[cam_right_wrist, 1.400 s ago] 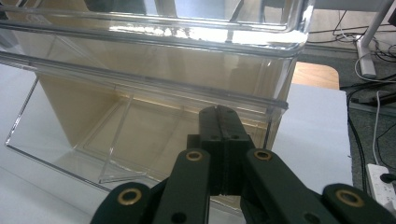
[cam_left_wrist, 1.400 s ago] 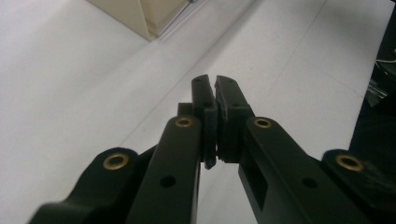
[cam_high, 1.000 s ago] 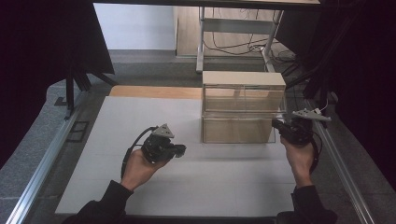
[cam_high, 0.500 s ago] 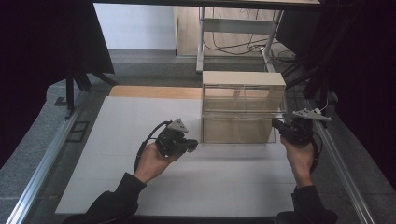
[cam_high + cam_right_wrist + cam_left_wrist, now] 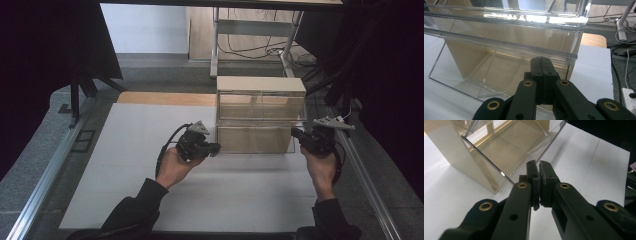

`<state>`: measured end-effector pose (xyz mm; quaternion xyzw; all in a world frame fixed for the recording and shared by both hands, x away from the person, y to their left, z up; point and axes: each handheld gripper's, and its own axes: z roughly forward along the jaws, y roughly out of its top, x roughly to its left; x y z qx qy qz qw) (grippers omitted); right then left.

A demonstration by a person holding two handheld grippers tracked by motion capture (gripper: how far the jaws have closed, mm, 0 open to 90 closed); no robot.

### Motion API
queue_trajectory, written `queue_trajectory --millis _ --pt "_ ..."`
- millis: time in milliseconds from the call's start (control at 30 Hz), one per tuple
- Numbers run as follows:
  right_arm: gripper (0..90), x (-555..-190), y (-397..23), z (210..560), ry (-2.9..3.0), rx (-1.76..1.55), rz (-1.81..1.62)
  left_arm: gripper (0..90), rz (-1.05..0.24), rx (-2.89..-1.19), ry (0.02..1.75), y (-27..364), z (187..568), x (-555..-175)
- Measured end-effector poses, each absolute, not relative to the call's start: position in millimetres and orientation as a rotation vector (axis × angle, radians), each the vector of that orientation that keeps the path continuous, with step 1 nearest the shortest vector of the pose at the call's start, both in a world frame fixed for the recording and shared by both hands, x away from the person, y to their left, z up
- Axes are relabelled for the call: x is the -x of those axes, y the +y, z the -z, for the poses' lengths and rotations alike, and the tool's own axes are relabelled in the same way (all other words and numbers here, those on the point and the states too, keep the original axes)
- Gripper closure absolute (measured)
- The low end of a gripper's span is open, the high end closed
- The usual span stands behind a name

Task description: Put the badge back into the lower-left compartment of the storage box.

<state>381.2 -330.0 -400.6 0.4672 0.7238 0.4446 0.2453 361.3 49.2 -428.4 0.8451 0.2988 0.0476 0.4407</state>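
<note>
We find a clear plastic drawer unit (image 5: 260, 116) with a pale top standing upright on the white sheet of the bench (image 5: 130, 135), toward the far right part of it. We see the left gripper (image 5: 214, 148) just beside the unit's lower left front corner, held low in the person's left hand (image 5: 173, 167); in the left gripper view its fingers (image 5: 534, 173) are pressed together with nothing between them, pointing at the bottom edge of the clear front. We see the right gripper (image 5: 296, 135) at the lower right front corner of the unit, in the right hand (image 5: 320, 170); in the right gripper view its fingers (image 5: 537, 65) are likewise pressed together and empty, close before the lowest clear drawer (image 5: 506, 72). Whether either gripper touches the plastic we cannot tell.
</note>
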Motion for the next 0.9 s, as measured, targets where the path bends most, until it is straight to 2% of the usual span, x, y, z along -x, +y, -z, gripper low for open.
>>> queue_trajectory --millis 900 --pt "89.6 -381 -331 401 1.976 -1.277 -1.221 86.8 -0.224 -2.104 0.727 17 452 -390"
